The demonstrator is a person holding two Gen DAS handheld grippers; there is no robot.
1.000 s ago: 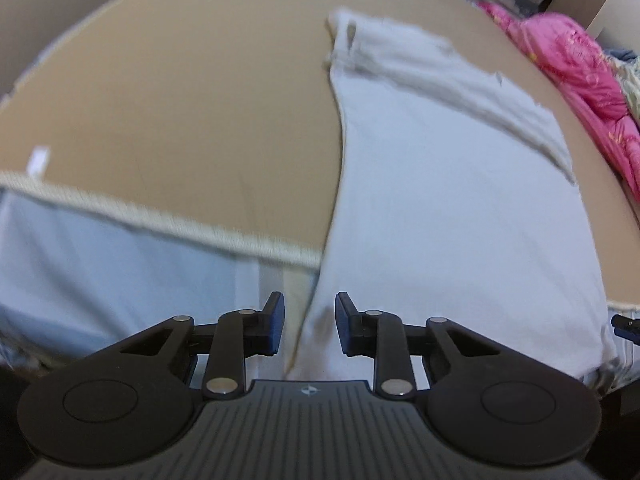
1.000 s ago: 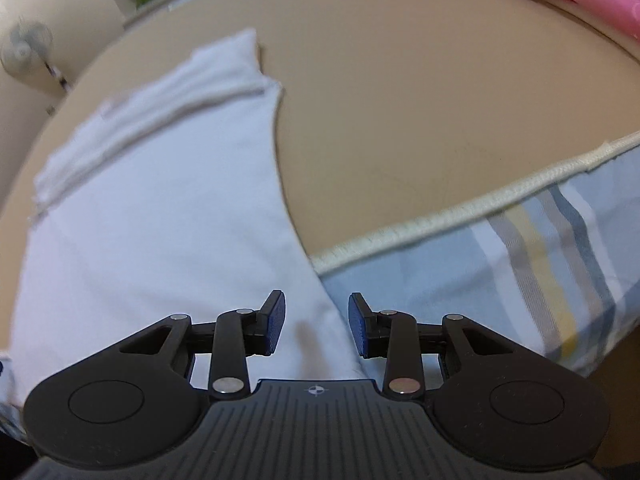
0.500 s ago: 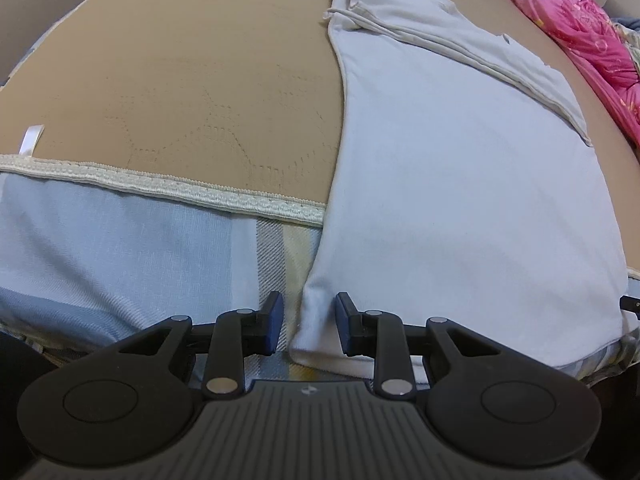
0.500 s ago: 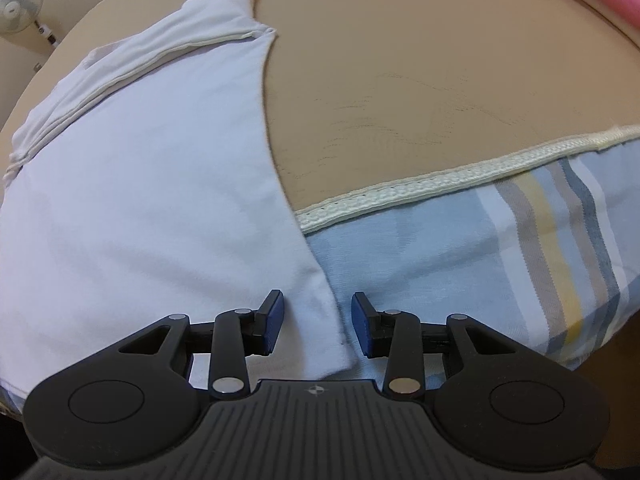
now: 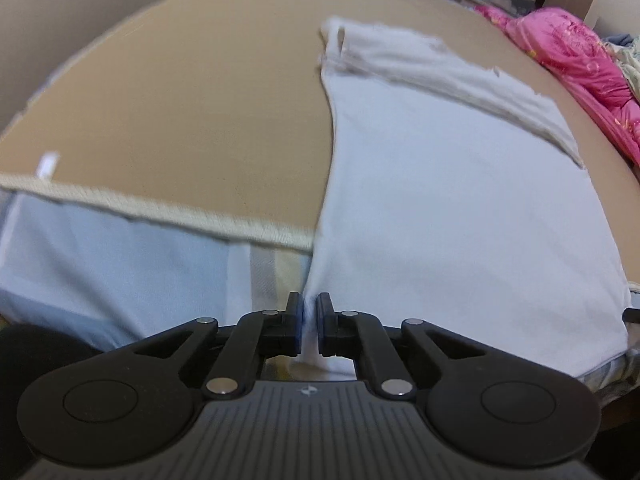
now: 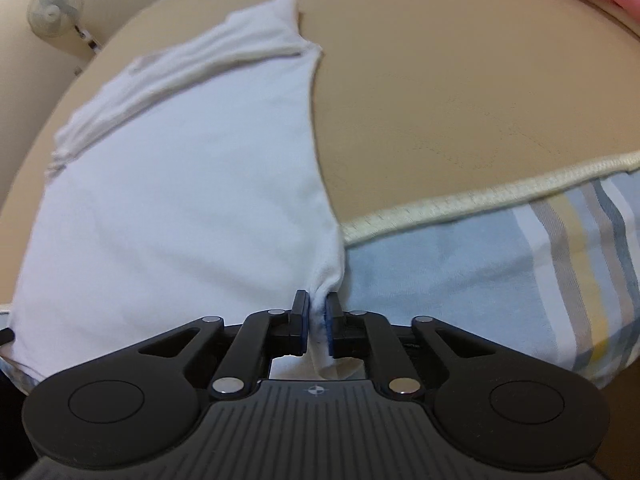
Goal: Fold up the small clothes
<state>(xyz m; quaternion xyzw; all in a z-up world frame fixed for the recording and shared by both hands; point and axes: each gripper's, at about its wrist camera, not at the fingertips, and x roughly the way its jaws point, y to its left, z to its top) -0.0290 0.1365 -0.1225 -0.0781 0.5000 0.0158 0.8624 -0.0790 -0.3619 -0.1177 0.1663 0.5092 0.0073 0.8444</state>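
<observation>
A white garment (image 5: 452,208) lies flat on the tan bed surface, its far end folded over in a band (image 5: 440,68). Its near hem hangs over the bed's front edge. My left gripper (image 5: 309,312) is shut on the garment's near left corner. In the right wrist view the same garment (image 6: 180,184) spreads to the left, and my right gripper (image 6: 318,310) is shut on its near right corner, where the cloth bunches between the pads.
A tan mattress cover (image 5: 180,112) with a cream braided edge (image 5: 160,216) tops a blue striped sheet (image 6: 500,256). A pink quilt (image 5: 576,64) lies at the far right. A standing fan (image 6: 54,10) is at the far left of the right wrist view.
Both grippers have closed from open onto the garment's two near corners. The views have shifted slightly, and the cloth now puckers at the right gripper.
</observation>
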